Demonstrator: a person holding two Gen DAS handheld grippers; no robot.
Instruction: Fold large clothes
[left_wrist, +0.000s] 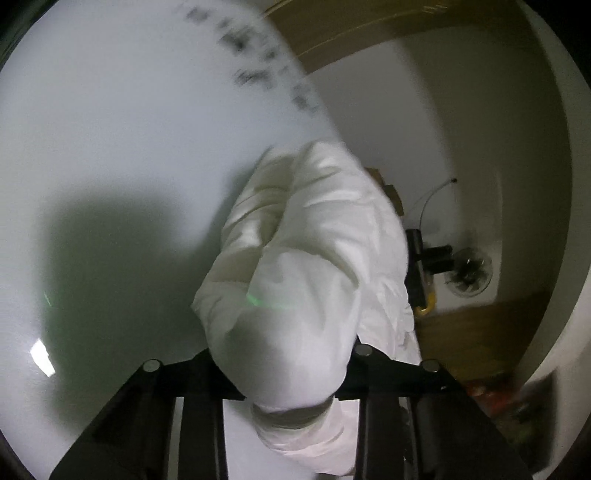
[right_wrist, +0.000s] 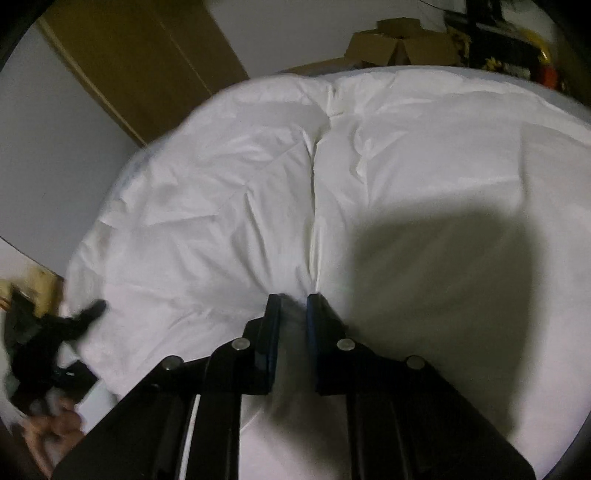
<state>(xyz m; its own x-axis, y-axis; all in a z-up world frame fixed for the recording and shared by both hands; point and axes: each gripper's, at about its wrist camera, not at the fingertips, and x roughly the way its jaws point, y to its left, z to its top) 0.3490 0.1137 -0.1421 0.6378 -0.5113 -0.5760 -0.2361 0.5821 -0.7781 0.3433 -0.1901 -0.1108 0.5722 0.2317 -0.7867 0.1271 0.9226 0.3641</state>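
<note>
The large garment is white, padded and quilted (right_wrist: 369, 155). In the right wrist view it lies spread wide over the surface, with a seam running toward me. My right gripper (right_wrist: 294, 301) is shut on a pinched ridge of it at that seam. In the left wrist view a bunched, puffy part of the same white garment (left_wrist: 306, 251) rises up out of my left gripper (left_wrist: 291, 358). It fills the gap between the jaws and hides the fingertips. That bundle hangs above a smooth white surface (left_wrist: 110, 147).
A wooden wardrobe (right_wrist: 147, 66) and cardboard boxes (right_wrist: 402, 40) stand beyond the garment. A person's hand (right_wrist: 55, 424) holds black gear at the lower left edge. A small fan (left_wrist: 469, 273) and a black stand (left_wrist: 417, 266) sit by the wall on wooden floor (left_wrist: 472, 332).
</note>
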